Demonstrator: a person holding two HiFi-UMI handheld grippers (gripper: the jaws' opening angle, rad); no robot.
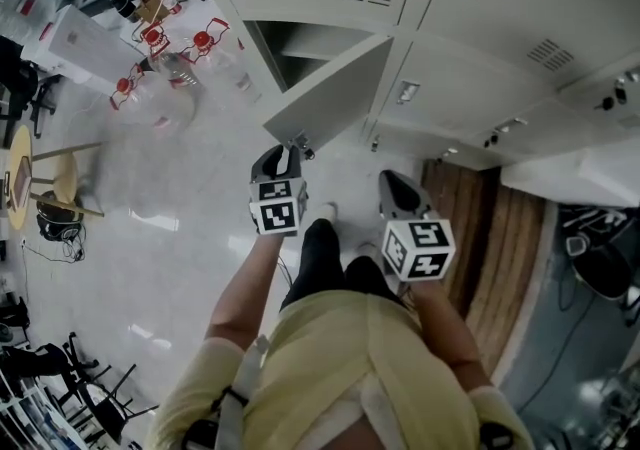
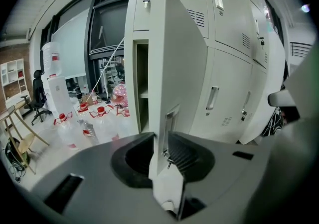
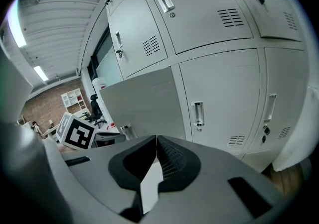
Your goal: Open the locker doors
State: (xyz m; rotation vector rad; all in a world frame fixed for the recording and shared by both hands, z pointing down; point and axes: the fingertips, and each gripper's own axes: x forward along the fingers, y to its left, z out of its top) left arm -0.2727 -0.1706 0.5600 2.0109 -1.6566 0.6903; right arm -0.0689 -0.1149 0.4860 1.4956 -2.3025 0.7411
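Left gripper [image 2: 159, 154]: I have its jaws clamped on the open locker door [image 2: 182, 63].
Right gripper [image 3: 155, 144]: closed, empty, facing shut lockers [image 3: 224, 93].
Floor [image 1: 190, 218]: pale, glossy; water jugs [image 2: 79, 123] left of my left gripper.

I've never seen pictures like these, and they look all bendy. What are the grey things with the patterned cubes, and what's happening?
A person holds a two-jaw gripper, like big tongs, in each hand. The cubes are part of the grippers. The head view comes from a camera on the person's head, looking down. The two bendy pictures come from cameras riding on the grippers. The left gripper pinches the edge of an open locker door. The right gripper is shut and holds nothing. On the floor beside the lockers stand big clear water bottles with red caps.
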